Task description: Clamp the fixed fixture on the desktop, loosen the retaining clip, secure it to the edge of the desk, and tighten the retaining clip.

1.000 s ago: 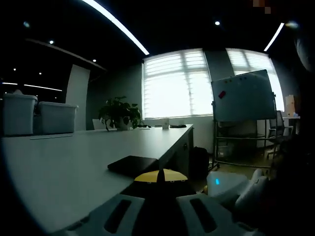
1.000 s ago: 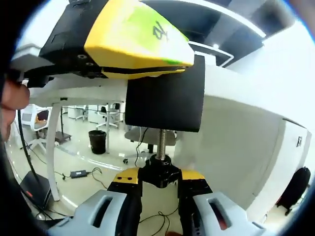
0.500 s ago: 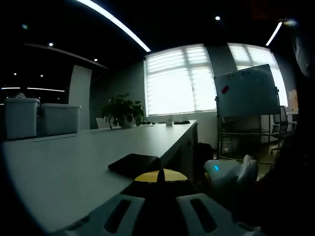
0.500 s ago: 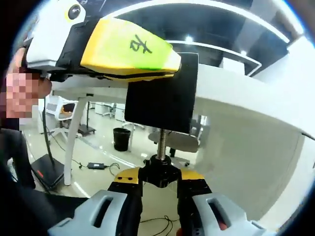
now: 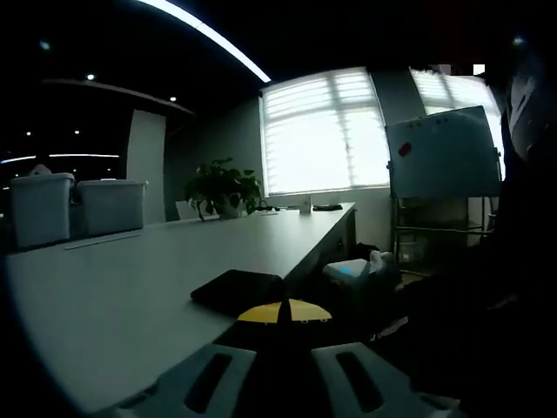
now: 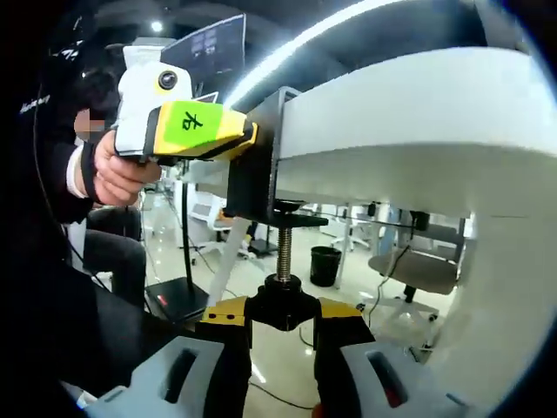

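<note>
The black clamp fixture (image 6: 252,178) sits on the edge of the white desk (image 6: 418,104). Its top plate (image 5: 237,289) lies flat on the desktop (image 5: 130,279). My left gripper (image 5: 283,312) is shut on the fixture's upper part; in the right gripper view it (image 6: 248,132) comes in from the left, yellow-tipped with a green label, held by a hand. Below the desk, the threaded screw (image 6: 284,252) runs down to a black knob (image 6: 283,306). My right gripper (image 6: 283,320) is shut on that knob. Its white body (image 5: 357,270) shows beside the desk edge.
Two white bins (image 5: 74,209) and a potted plant (image 5: 222,187) stand on the far part of the desk. A whiteboard (image 5: 444,152) stands to the right. Under the desk are a person's dark sleeve (image 6: 52,261), desk legs, chairs and a bin (image 6: 324,261).
The right gripper view has swung around the screw, so the fixture is seen side-on instead of from beneath. In the left gripper view, the right gripper's body has moved up toward the desk edge.
</note>
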### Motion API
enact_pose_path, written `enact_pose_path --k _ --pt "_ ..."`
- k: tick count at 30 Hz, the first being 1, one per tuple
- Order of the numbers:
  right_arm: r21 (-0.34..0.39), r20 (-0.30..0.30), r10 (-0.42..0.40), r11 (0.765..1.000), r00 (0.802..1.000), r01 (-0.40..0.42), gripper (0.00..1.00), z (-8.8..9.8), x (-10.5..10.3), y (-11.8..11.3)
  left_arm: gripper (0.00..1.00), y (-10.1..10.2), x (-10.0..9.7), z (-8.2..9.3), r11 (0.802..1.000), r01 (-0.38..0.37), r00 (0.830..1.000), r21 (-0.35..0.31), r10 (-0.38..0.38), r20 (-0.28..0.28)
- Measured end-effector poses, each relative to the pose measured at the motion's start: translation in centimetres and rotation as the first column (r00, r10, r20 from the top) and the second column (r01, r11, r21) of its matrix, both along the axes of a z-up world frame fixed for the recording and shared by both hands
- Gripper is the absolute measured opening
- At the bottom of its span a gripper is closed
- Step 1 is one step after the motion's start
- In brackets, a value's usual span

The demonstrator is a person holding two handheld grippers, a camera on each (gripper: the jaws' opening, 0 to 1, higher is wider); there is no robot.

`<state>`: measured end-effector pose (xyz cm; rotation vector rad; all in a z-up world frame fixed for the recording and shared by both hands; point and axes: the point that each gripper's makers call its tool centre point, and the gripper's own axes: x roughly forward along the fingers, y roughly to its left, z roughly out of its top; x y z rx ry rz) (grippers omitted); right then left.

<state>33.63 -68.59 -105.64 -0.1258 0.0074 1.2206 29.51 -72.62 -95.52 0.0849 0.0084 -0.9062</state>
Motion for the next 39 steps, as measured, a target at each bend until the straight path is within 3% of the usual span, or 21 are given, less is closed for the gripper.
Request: enact_pose_path --k 6,10,11,12,15,17,18,20,22,23,24,31,32,35,37,39 --pt "-0.004 0.026 -0.002 1.000 1.000 0.002 0.26 0.0 -0.1 0.5 0.01 -0.1 0.0 -0.1 1.000 -0.011 1.000 0.022 0.011 0.000" --pt "-0.002 -0.015 -0.131 0.991 0.991 0.131 0.26 -0.3 0.5 -0.4 0.01 -0.1 0.1 -0.1 0.999 -0.027 1.000 0.042 0.027 0.004" --pt "-0.002 0.011 -0.185 0.983 0.983 0.185 0.27 -0.1 0.7 -0.8 0.01 0.0 0.2 -0.1 0.998 -0.036 0.999 0.053 0.036 0.008" --pt "0.003 0.038 -0.267 0.964 0.963 0.267 0.27 0.1 0.8 -1.3 0.01 0.0 0.3 0.0 0.997 -0.043 0.999 0.057 0.042 0.014" --pt "0.011 0.051 -0.381 0.925 0.923 0.381 0.27 0.2 0.3 -2.0 0.01 0.2 0.3 0.1 0.996 -0.064 0.998 0.060 0.062 0.028" --pt "0.002 0.044 -0.471 0.882 0.881 0.471 0.30 -0.1 0.0 -2.2 0.01 0.5 0.2 0.3 0.995 -0.080 0.996 0.053 0.078 0.035" --pt "-0.005 0.028 -0.524 0.852 0.851 0.524 0.31 -0.3 0.1 -2.5 0.01 0.6 0.2 0.3 0.995 -0.086 0.996 0.051 0.084 0.039" --pt "0.004 -0.017 -0.642 0.766 0.766 0.642 0.31 -0.3 0.5 -3.1 0.01 1.0 0.2 0.4 0.995 -0.095 0.995 0.038 0.093 0.040" --pt "-0.034 0.016 -0.685 0.728 0.729 0.685 0.35 -0.5 0.8 -2.9 0.01 1.3 0.3 0.4 0.995 -0.096 0.995 0.013 0.095 0.031" --pt "-0.040 0.003 -0.696 0.718 0.718 0.695 0.36 -0.5 1.0 -2.6 0.01 1.3 0.3 0.4 0.996 -0.093 0.995 0.011 0.093 0.032" --pt "-0.048 -0.009 -0.690 0.724 0.724 0.688 0.35 -0.6 1.2 -2.0 0.01 1.3 0.3 0.4 0.996 -0.090 0.995 0.007 0.090 0.033" --pt "-0.069 0.024 -0.735 0.675 0.677 0.735 0.31 -0.3 1.9 -1.3 0.01 1.4 0.1 0.4 0.998 -0.069 0.997 -0.015 0.069 0.028" --pt "-0.070 0.061 -0.744 0.662 0.666 0.746 0.27 -0.1 2.0 -1.4 0.01 1.4 0.2 0.5 0.998 -0.065 0.997 -0.022 0.066 0.027" --pt "-0.070 0.056 -0.749 0.657 0.660 0.751 0.27 -0.2 1.9 -1.3 0.01 1.3 0.1 0.5 0.998 -0.055 0.998 -0.024 0.056 0.029" --pt "-0.066 0.064 -0.747 0.658 0.662 0.750 0.26 -0.1 1.8 -1.3 0.01 1.3 0.0 0.5 0.999 -0.048 0.998 -0.022 0.049 0.031" --pt "-0.077 0.044 -0.704 0.705 0.709 0.705 0.26 -0.1 1.6 -0.7 0.01 1.3 0.0 0.6 0.999 -0.040 0.999 -0.028 0.041 0.034"
